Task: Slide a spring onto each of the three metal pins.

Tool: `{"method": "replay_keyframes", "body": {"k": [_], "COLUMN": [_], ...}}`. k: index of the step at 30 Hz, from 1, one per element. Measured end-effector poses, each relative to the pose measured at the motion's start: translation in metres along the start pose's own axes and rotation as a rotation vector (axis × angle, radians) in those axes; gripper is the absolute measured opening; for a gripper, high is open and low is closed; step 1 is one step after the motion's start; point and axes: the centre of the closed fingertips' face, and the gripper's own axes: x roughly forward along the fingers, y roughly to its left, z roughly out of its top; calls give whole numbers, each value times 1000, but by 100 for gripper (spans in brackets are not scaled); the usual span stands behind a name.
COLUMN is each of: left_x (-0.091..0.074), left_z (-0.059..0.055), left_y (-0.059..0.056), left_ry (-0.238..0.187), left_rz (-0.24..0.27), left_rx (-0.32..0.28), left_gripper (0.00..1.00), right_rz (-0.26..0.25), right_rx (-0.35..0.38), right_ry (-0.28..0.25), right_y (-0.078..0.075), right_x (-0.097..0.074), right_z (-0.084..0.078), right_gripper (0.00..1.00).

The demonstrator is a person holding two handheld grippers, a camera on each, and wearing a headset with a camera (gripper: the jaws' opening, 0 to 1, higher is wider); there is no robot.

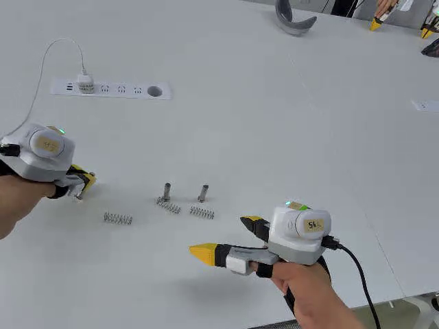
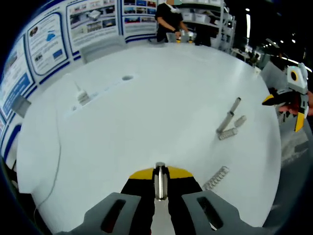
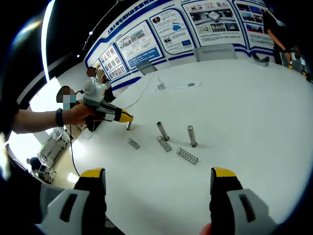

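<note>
My left gripper (image 1: 84,182) is shut on a metal pin (image 2: 160,182), held upright between its yellow-tipped jaws just above the white table. Two more pins (image 1: 167,190) (image 1: 204,192) stand upright mid-table. Three bare springs lie flat: one (image 1: 118,218) to the left, one (image 1: 168,205) at the foot of the left pin, one (image 1: 202,212) below the right pin. My right gripper (image 1: 226,236) hovers open near the front edge, nothing between its jaws. The right gripper view has the pins (image 3: 162,130) (image 3: 191,135), the springs (image 3: 187,155) and the left gripper (image 3: 121,116).
A white power strip (image 1: 110,88) with a plugged charger and cable lies at the back left. A grey curved object (image 1: 295,20) sits at the far edge. Another person's grippers (image 1: 381,20) work at the far right. The table's front edge (image 1: 288,322) is close to my right hand.
</note>
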Motion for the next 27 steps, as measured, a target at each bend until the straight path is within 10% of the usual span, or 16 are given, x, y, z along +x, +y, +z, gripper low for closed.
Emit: {"method": "replay_keyframes", "body": {"k": [27], "left_x": [-24], "left_z": [-13], "left_y": [-2], "left_ry": [-21], "left_rz": [32], "left_rx": [-34], "left_gripper": [7], "right_rz": [8], "right_rx": [-23], "right_ry": [-2], "right_y": [6], "right_x": [-3], "right_z": [3], "right_gripper": [91]}}
